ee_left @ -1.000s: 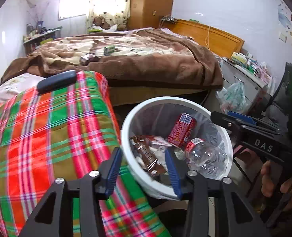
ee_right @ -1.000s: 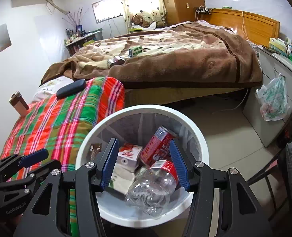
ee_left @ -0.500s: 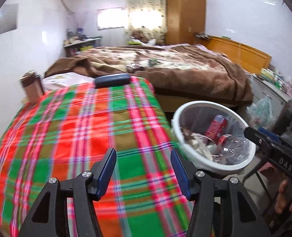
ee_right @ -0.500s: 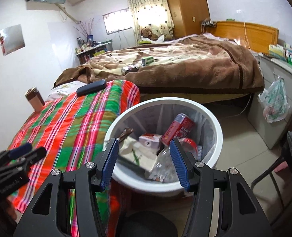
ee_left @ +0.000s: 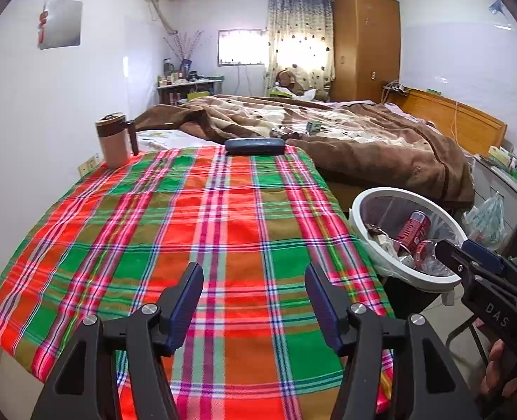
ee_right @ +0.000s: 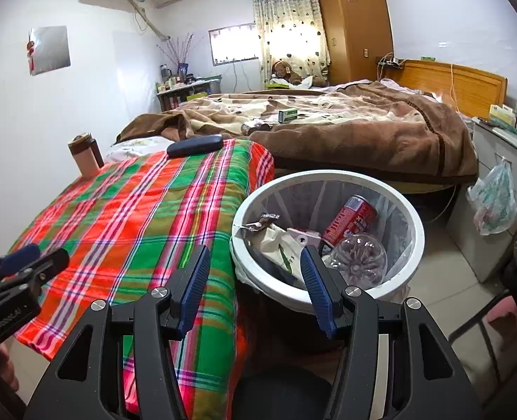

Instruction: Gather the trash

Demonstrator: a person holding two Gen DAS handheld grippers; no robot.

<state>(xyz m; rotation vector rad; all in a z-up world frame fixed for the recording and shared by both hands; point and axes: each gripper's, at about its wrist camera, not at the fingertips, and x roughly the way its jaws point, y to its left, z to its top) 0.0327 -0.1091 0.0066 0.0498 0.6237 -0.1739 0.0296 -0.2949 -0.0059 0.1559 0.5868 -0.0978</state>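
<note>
With both the left claw (ee_left: 253, 301) and right claw (ee_right: 254, 280) spread and empty, the left having just widened, we judge the trash in the white bin (ee_right: 416, 231) beside the plaid desk (ee_left: 195, 231) light: crushable bottle (ee_right: 360, 260), stiff can (ee_right: 351, 220), gripped mid-body.

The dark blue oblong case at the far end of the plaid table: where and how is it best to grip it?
Probably grip the dark blue oblong case across its narrow width, near the middle of its length. It lies flat on the plaid cloth with its long side toward the camera, so come from above and from the near side, one finger in front and one behind. The empty left gripper, jaws just opened wider, faces it.
</note>
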